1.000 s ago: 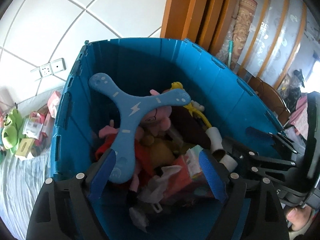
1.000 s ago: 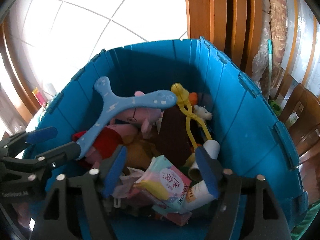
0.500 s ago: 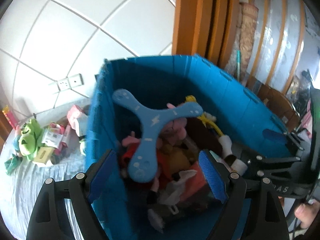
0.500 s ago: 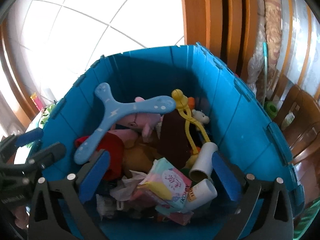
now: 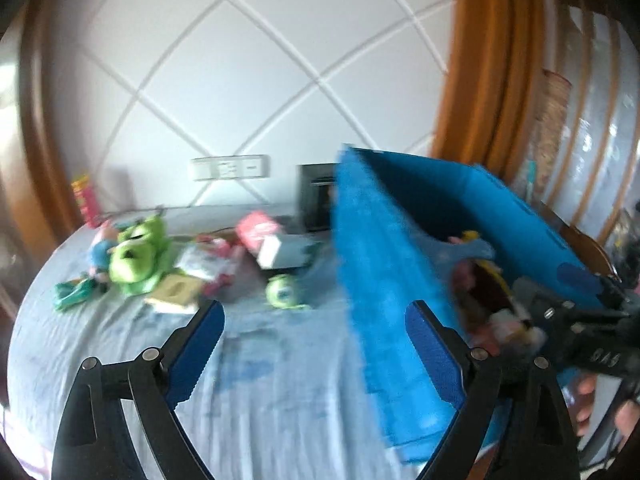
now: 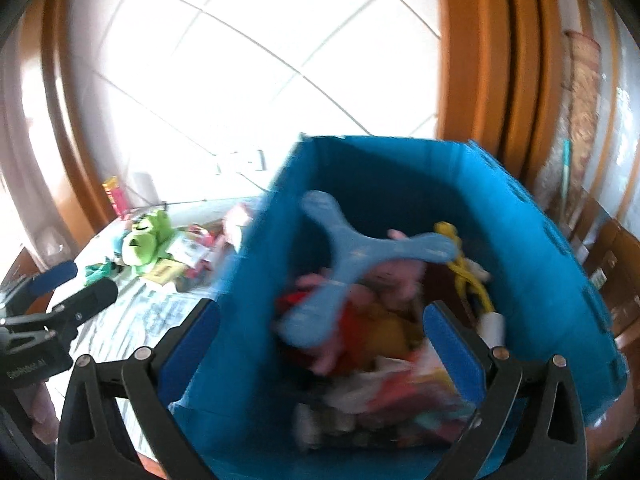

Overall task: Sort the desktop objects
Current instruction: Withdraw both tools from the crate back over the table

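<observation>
A blue storage bin (image 6: 520, 248) stands on the right of the table, full of toys. A light-blue three-armed boomerang (image 6: 352, 256) lies on top of pink and red plush in it. My right gripper (image 6: 322, 312) hangs wide open over the bin's near left corner, holding nothing. My left gripper (image 5: 314, 312) is over the tablecloth beside the bin's left wall (image 5: 384, 280); its jaws are opening with nothing between them. A green plush (image 5: 136, 252), a small green ball toy (image 5: 284, 292) and a pink box (image 5: 260, 232) lie on the cloth further back.
A pale blue cloth (image 5: 280, 400) covers the table. Small packets and a teal toy (image 5: 72, 296) lie around the green plush. A dark box (image 5: 316, 200) stands against the tiled wall by the bin. Wooden panels rise at the right. Both pictures are motion-blurred.
Both grippers pulled back and swung left from above the bin, bringing the table's toys into view. The boomerang is no longer between my left fingers. My right jaws spread wider.
</observation>
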